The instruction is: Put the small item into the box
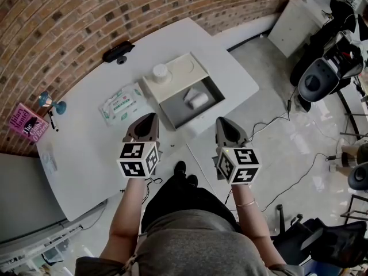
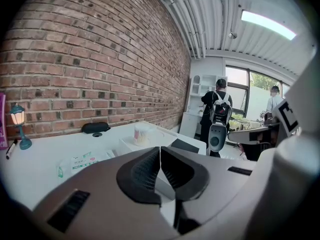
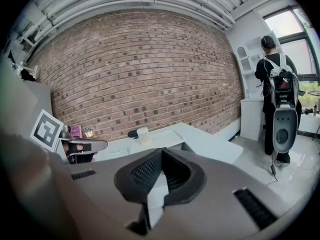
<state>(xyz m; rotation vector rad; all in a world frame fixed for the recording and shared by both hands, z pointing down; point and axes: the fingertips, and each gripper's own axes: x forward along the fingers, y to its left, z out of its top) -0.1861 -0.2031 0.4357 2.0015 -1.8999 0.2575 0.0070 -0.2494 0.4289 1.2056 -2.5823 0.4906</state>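
An open box with a grey inside stands on the white table, its lid folded back. A small white item lies inside the box. A white round jar stands on the lid; it also shows as the jar in the left gripper view. My left gripper hovers near the table's front edge, short of the box, shut and empty. My right gripper hangs just off the table's front edge, right of the box, also shut with nothing in it.
A pack of wipes lies left of the box. A black object sits at the far edge, a small lamp and a pink book at the left. Cables and gear lie on the floor. A person stands by the window.
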